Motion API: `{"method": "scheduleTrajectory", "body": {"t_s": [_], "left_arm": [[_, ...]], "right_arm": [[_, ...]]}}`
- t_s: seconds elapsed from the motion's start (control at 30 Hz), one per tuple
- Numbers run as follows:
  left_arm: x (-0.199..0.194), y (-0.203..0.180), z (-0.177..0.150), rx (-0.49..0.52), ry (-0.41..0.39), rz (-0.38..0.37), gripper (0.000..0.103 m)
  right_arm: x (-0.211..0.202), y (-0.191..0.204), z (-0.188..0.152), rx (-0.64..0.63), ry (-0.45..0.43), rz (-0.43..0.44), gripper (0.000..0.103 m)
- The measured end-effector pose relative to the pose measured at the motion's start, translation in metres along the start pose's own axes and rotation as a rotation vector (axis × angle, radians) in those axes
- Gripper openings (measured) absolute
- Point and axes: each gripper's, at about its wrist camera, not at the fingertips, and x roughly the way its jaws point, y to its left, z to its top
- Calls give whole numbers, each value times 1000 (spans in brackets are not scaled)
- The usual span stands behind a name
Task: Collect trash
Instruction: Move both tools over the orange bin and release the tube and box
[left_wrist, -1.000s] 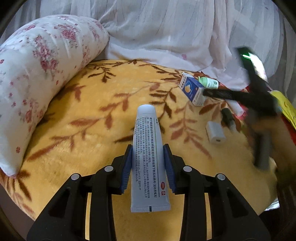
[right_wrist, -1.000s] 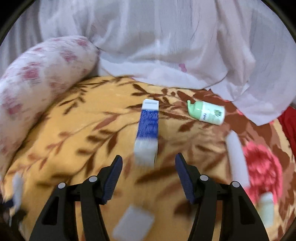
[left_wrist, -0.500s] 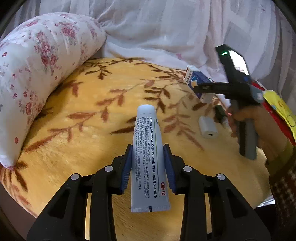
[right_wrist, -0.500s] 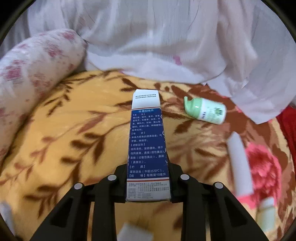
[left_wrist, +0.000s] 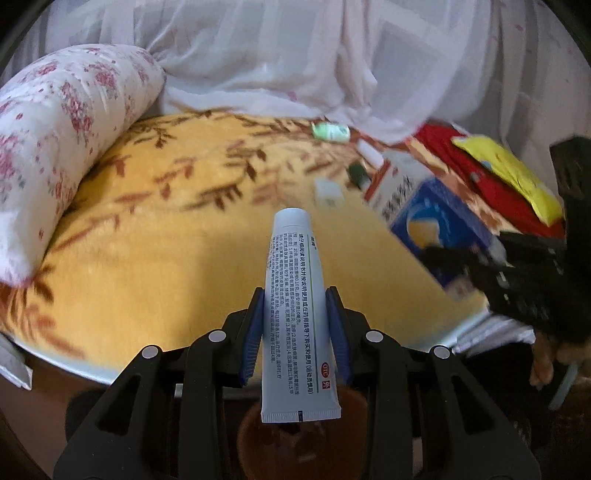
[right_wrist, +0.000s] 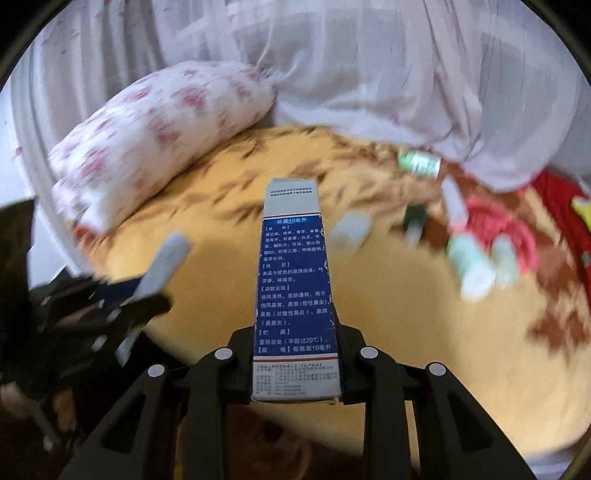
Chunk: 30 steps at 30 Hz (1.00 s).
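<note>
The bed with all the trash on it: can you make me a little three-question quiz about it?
1. True or false: the left tool is shut on a white tube.
2. What does the right tool hold? A) the green bottle B) a blue and white box C) the flowered pillow
3. Fill in: the green bottle lies on the yellow ______.

Key: 1 true; 2 B; 3 blanket.
</note>
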Motion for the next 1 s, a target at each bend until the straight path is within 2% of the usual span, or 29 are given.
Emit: {"method": "scheduleTrajectory", "body": {"t_s": [0.23,0.47,0.5,0.53,0.57,0.6,0.77,0.87,1.0], "left_arm": [[-1,-8,-64,-4,171,-40,33],[1,-7,-94,-4,276,-61,33],[0,-6,-94,-11,284,-63,37],[0,-5,-95,-19,289,-63,42],[-2,-2,-94,-30,288,-49,55],[-4,1,-93,-40,279,-39,65],[-14,12,-80,-78,209,-28,67],[-12,13,-68,-79,182,-24,67],[-4,4,-42,-59,133,-23,67]], "right_arm": [[7,34,-91,44,187,110,29],[32,53,-135,47,318,150,31],[34,54,-138,46,336,154,37],[37,54,-141,53,351,158,56],[37,51,-142,60,351,148,64],[37,49,-143,72,349,128,67],[29,27,-131,120,284,85,67],[17,12,-112,137,195,61,67],[1,-11,-76,124,48,-23,67]]}}
